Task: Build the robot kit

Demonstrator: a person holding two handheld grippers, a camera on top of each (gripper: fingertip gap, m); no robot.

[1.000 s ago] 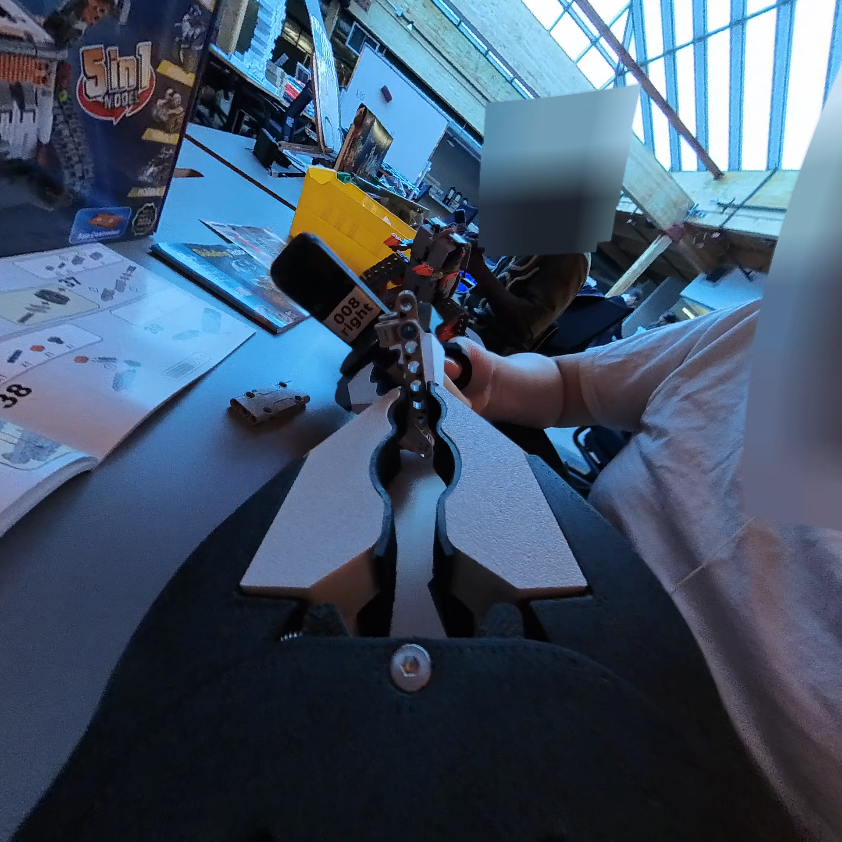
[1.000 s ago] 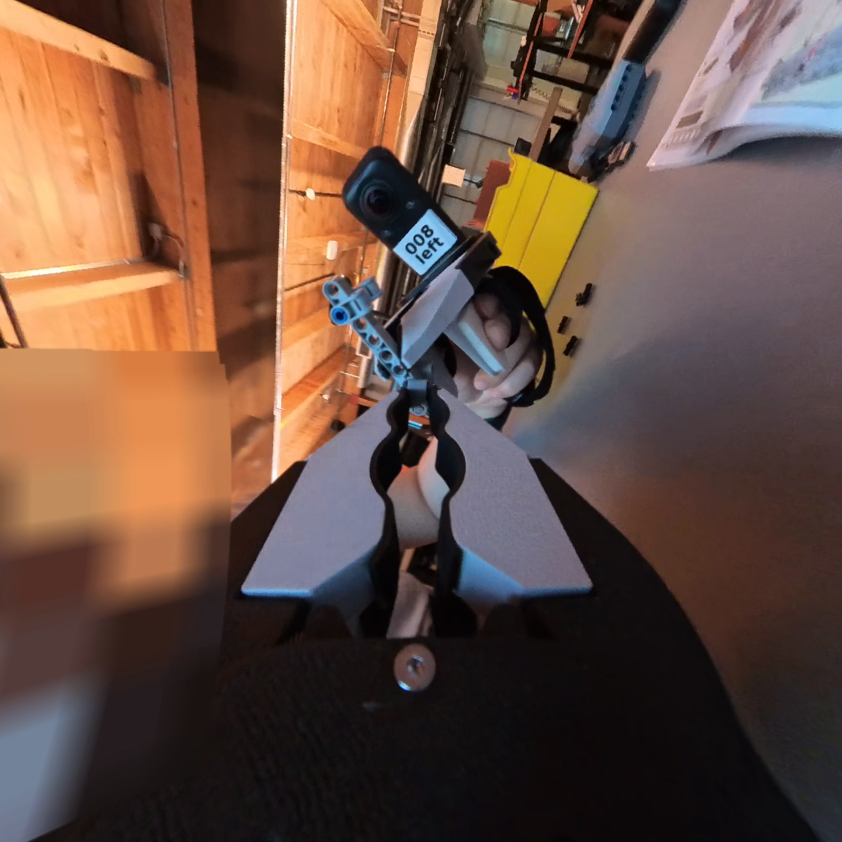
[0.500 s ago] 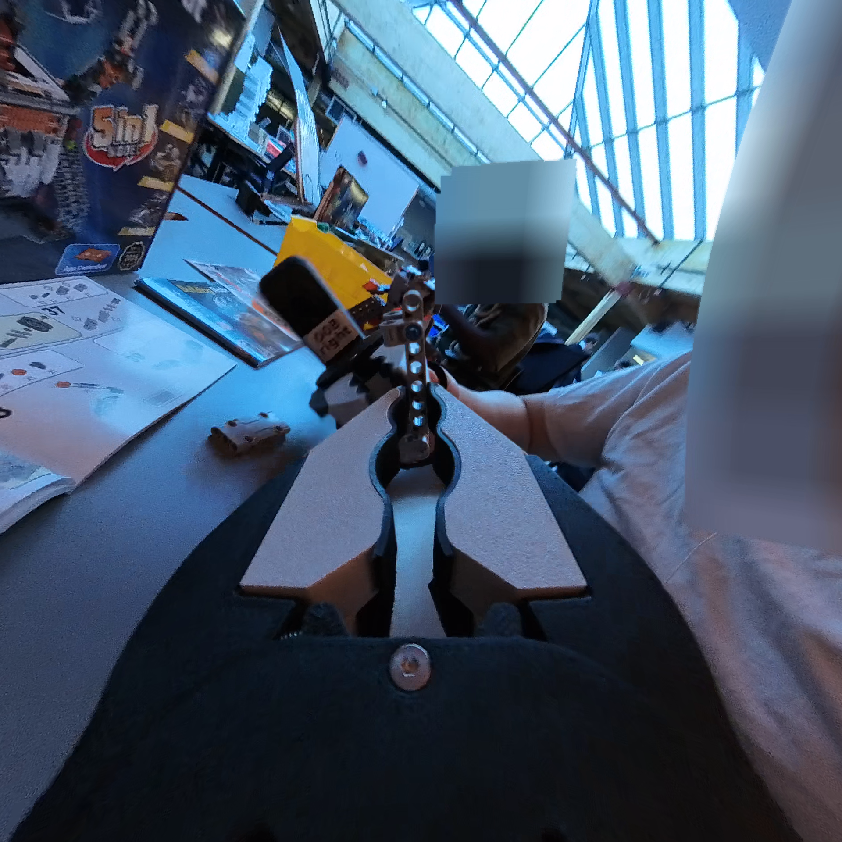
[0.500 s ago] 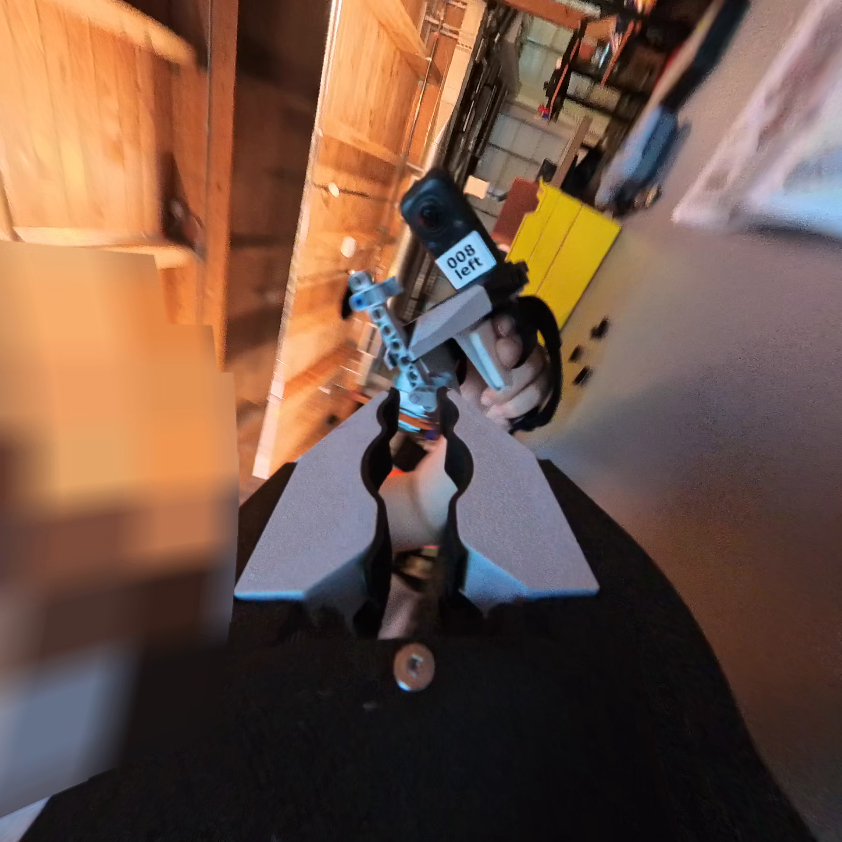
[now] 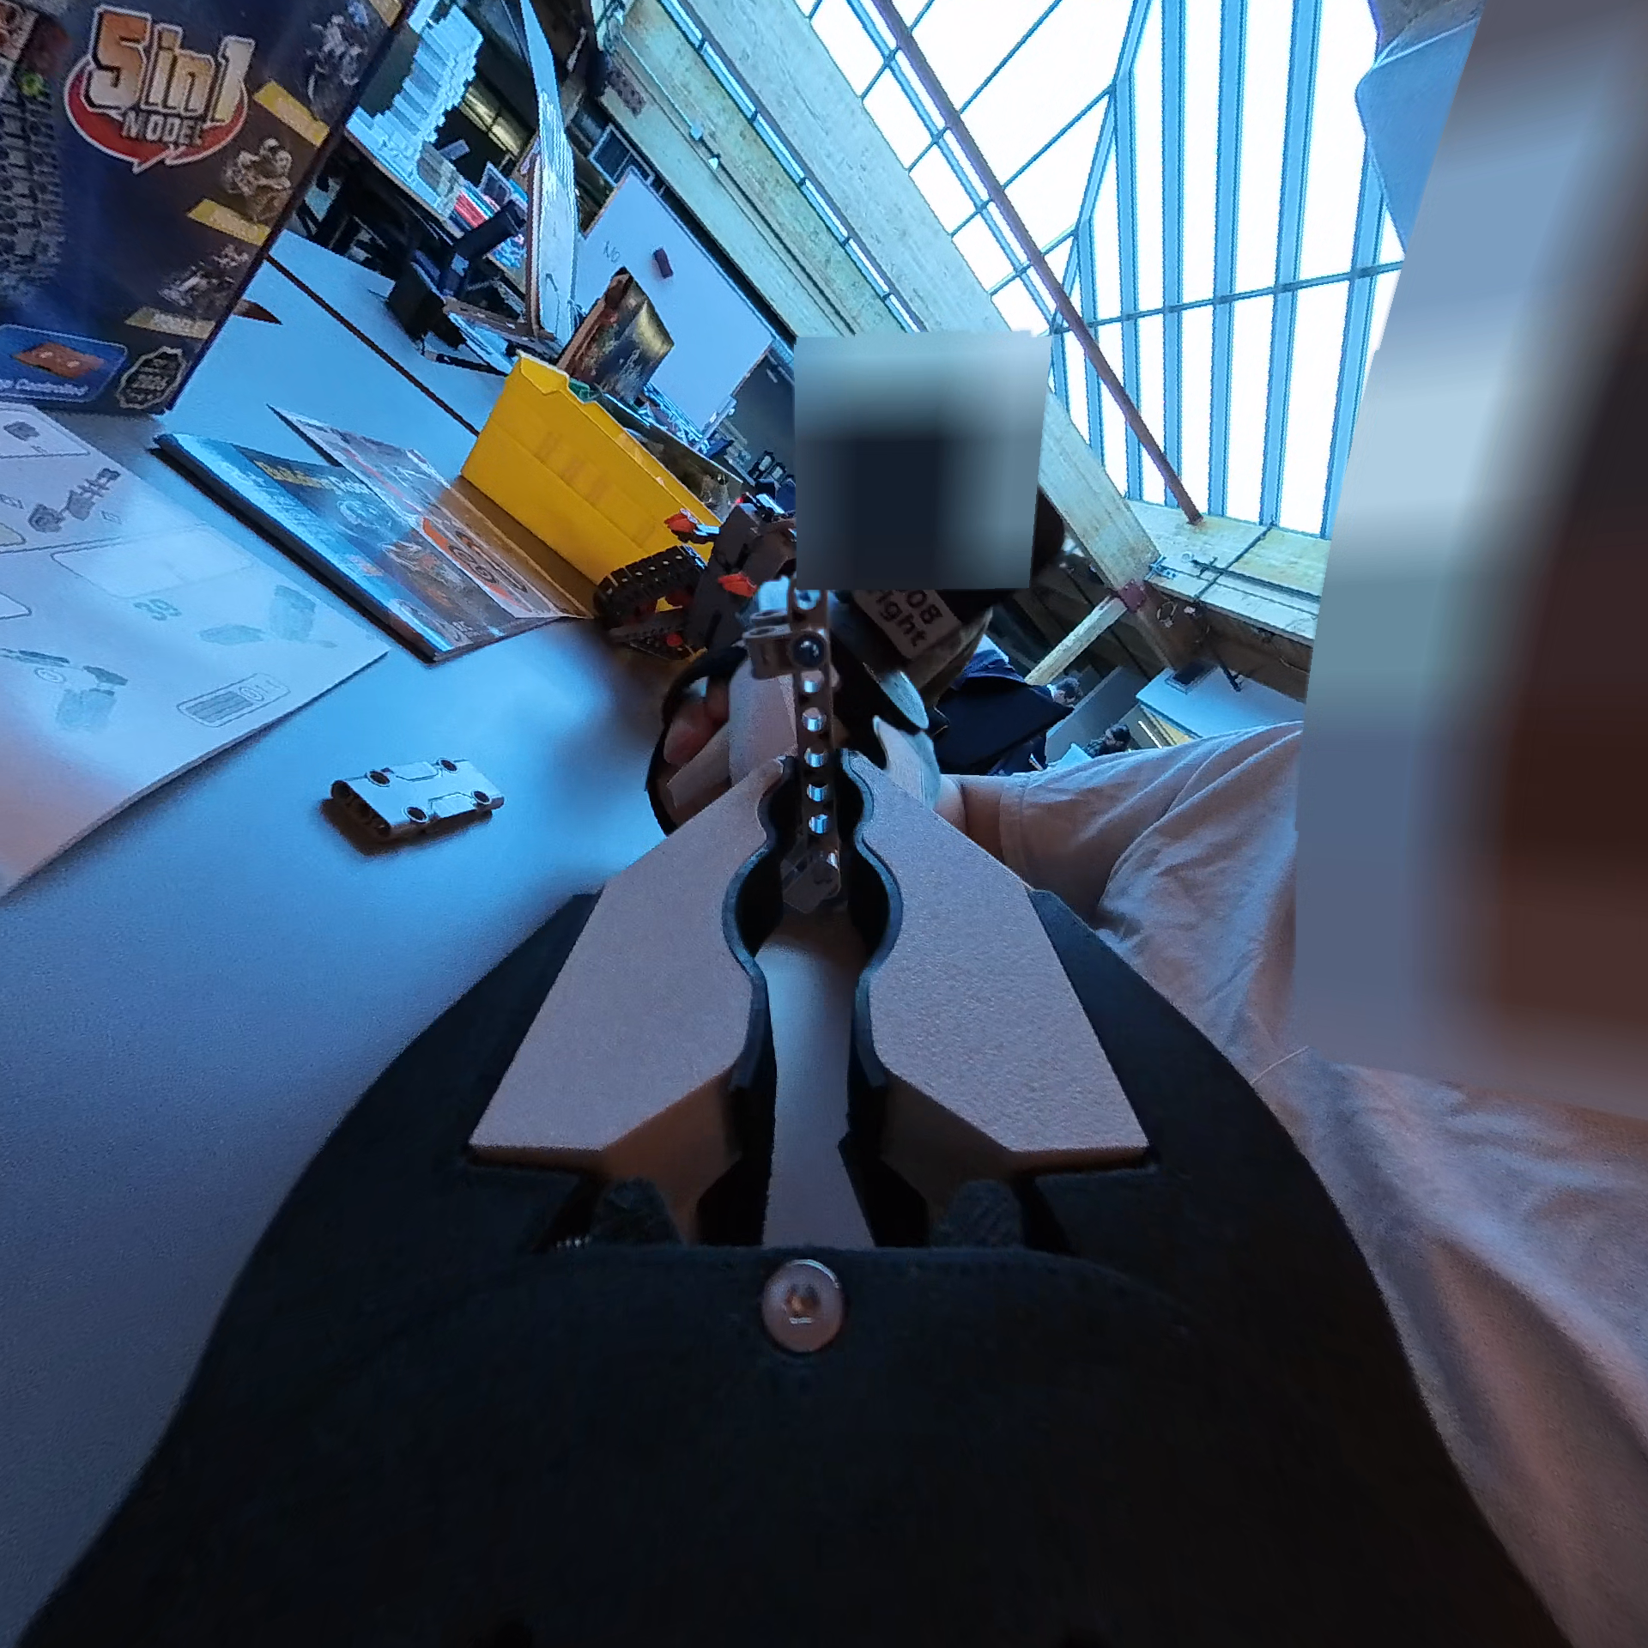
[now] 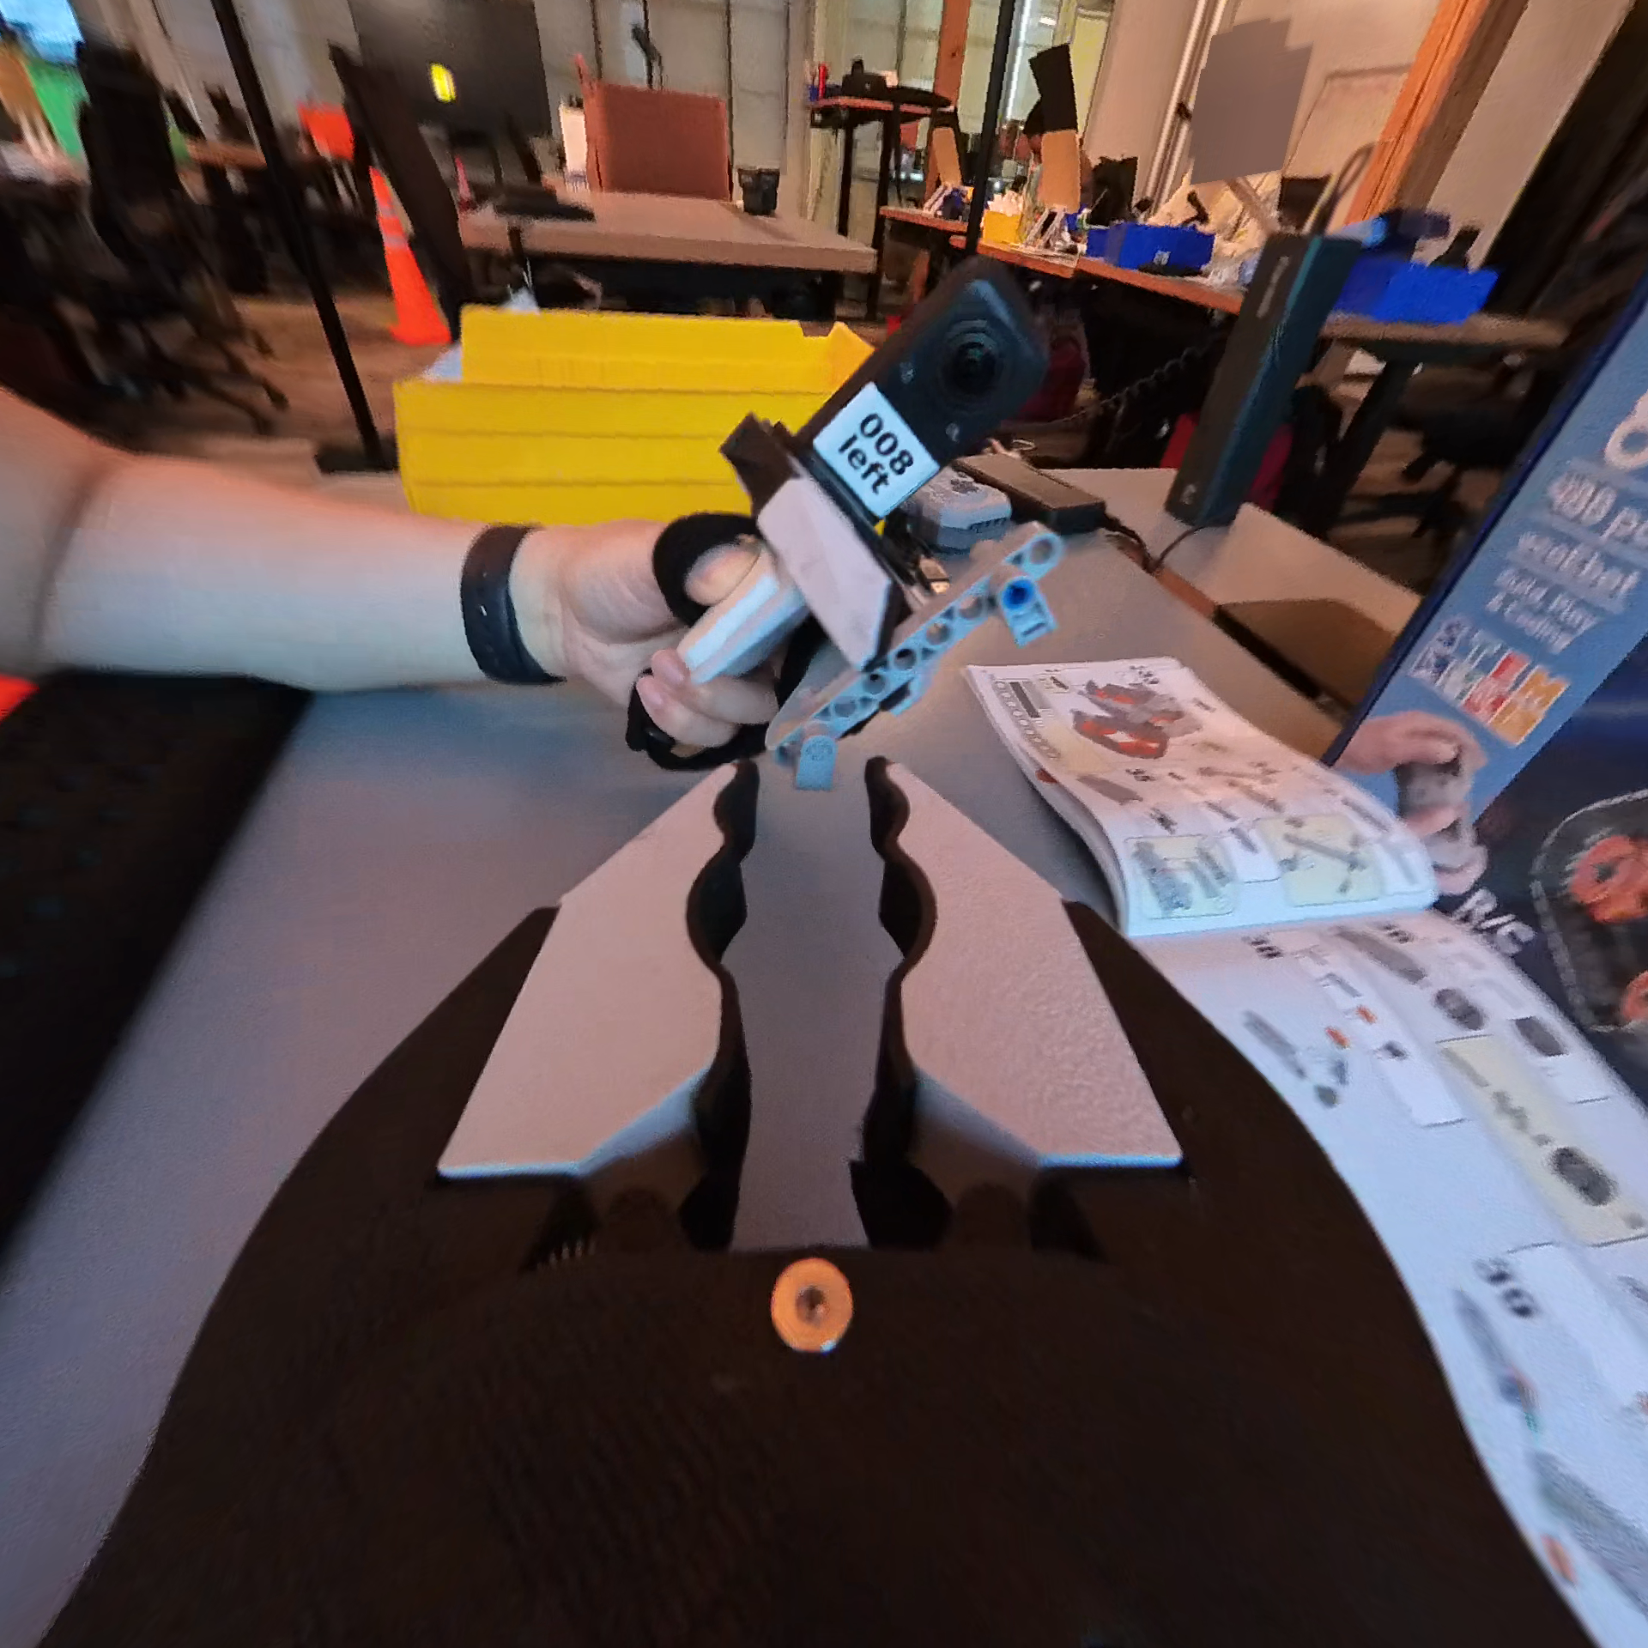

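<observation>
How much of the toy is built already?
A small tracked model stands partly built by the yellow bin. The left gripper is shut on a grey holed beam; the right gripper is open. A grey panel lies loose on the table.

printed box (image 5: 134,205), white camera sticker (image 6: 876,450), numbered booklet pages (image 5: 160,615)

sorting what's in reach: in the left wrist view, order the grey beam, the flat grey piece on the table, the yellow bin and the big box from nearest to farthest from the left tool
1. Grey beam: clamped in the left tool.
2. Flat grey piece: on the table, to the left.
3. Yellow bin: farther back, left of centre.
4. Big box: far upper left; bin and box are hard to rank apart.
</observation>
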